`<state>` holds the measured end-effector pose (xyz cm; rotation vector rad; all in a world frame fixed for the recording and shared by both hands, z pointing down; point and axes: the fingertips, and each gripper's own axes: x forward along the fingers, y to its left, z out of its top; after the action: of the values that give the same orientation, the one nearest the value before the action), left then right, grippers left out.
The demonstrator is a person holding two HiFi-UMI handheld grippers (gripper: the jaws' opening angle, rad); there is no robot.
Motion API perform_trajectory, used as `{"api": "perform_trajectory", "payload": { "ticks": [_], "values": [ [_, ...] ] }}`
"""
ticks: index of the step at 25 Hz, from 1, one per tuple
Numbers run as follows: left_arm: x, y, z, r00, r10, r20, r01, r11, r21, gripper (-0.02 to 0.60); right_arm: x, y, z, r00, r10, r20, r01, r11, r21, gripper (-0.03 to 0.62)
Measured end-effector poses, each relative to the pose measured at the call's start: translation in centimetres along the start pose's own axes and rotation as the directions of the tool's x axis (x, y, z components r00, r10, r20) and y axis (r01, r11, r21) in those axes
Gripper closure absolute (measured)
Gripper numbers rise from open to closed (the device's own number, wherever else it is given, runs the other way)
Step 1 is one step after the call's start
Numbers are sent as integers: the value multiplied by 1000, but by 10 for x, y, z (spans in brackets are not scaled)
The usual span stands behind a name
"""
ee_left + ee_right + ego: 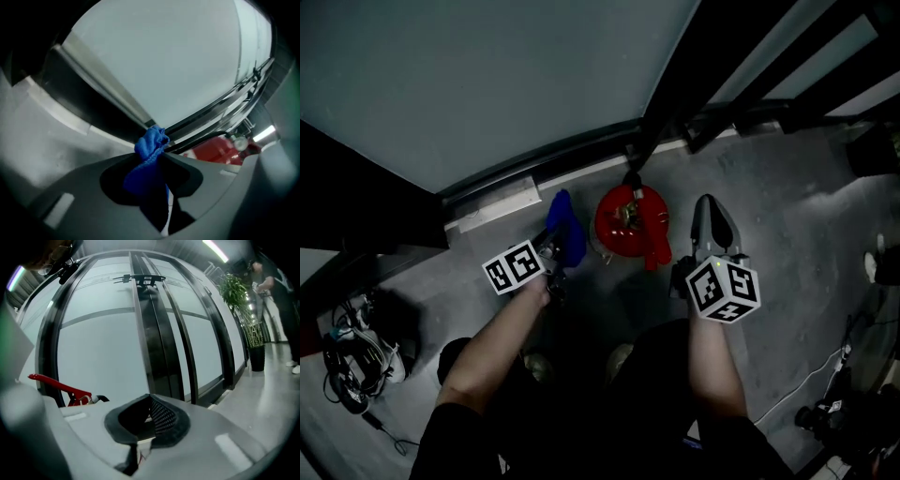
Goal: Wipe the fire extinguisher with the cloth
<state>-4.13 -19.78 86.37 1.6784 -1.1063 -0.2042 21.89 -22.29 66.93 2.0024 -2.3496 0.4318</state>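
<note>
Here, fire extinguisher [626, 223] upright beside cloth [565, 230].

From up on the person's head, one camera looks steeply down at the floor [787, 197] beside the glass wall [487, 75]. The camera on the left gripper [157, 149] sits low, facing the wall's foot; the one on the right gripper [150, 401] tilts up along the panes. All three catch the fire extinguisher [623, 223] (the right only its handle [56, 384]).

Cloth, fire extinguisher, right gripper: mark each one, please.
cloth [150, 143]: left gripper view, on its bunched upper end.
fire extinguisher [611, 234]: head view, on the top of the red body.
right gripper [710, 202]: head view, at the tip where its jaws meet.
</note>
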Motion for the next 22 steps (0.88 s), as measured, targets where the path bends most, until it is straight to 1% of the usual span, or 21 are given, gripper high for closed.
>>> {"api": "perform_trajectory", "payload": {
  "ticks": [2,3,5,7,8,9,10,12,15,19,22],
  "values": [
    [-26,-42,23,996,-78,40,78,997,4,449,4,1,3,1000,-8,1,8,1000,4,591],
    [-40,-62,31,991,-116,61,117,993,-17,449,6,2,4,1000,-10,0,10,1000,2,591],
    [-65,-101,33,978,-182,101,192,976,-104,449,9,2,6,1000,-19,-2,19,1000,-5,591],
    [-81,-136,19,964,-235,125,256,946,-200,449,11,-1,9,999,-34,-1,34,999,-1,591],
    [-84,-151,9,956,-264,127,286,932,-222,449,12,-3,9,999,-41,-1,41,999,6,591],
    [-86,-164,-3,949,-291,124,312,922,-229,449,14,-4,9,999,-47,-4,47,999,13,591],
    [-85,-173,-15,944,-310,116,329,917,-228,449,15,-4,7,999,-51,-9,51,999,18,591],
    [-79,-179,-38,944,-318,88,329,920,-211,449,17,-4,3,998,-52,-21,53,998,20,591],
    [-68,-172,-62,954,-299,38,300,931,-206,449,15,-4,-2,998,-54,-37,54,998,18,591],
    [-57,-166,-68,952,-307,7,303,934,-189,448,11,-6,-5,998,-48,-43,49,998,28,591],
    [-53,-162,-69,948,-319,14,317,933,-171,446,10,-3,-7,998,-32,-50,33,999,14,591]
  ]
}}
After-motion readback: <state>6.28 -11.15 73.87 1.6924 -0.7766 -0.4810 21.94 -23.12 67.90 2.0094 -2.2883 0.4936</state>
